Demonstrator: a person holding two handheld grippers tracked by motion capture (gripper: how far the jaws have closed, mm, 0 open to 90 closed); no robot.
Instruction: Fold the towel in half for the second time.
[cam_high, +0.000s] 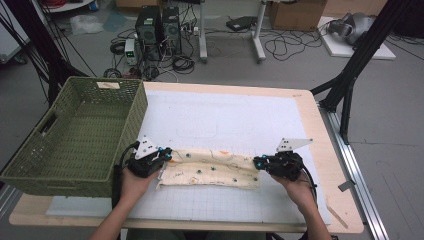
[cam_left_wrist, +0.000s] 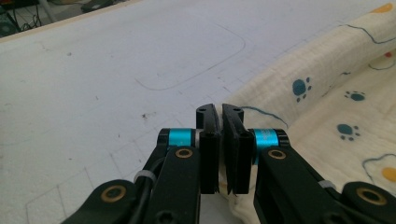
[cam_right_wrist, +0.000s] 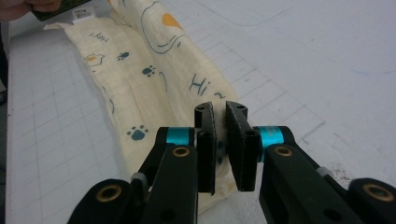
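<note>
Cloth: we count one folded paw-print cloth (cam_high: 210, 171) on the worktop (cam_high: 240, 120).
Grippers: two; left gripper (cam_high: 165, 156) and right gripper (cam_high: 257, 163), jaws clamped on the cloth's ends.
Basket: one green basket (cam_high: 75, 135).

Cloth (cam_high: 210, 170) on table (cam_high: 305, 107); basket (cam_high: 75, 135) left

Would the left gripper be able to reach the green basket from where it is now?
Probably yes. The left gripper sits just beside the green basket, with nothing between them. But its jaws are shut on the end of the folded cloth, so the cloth would come along unless released first.
</note>
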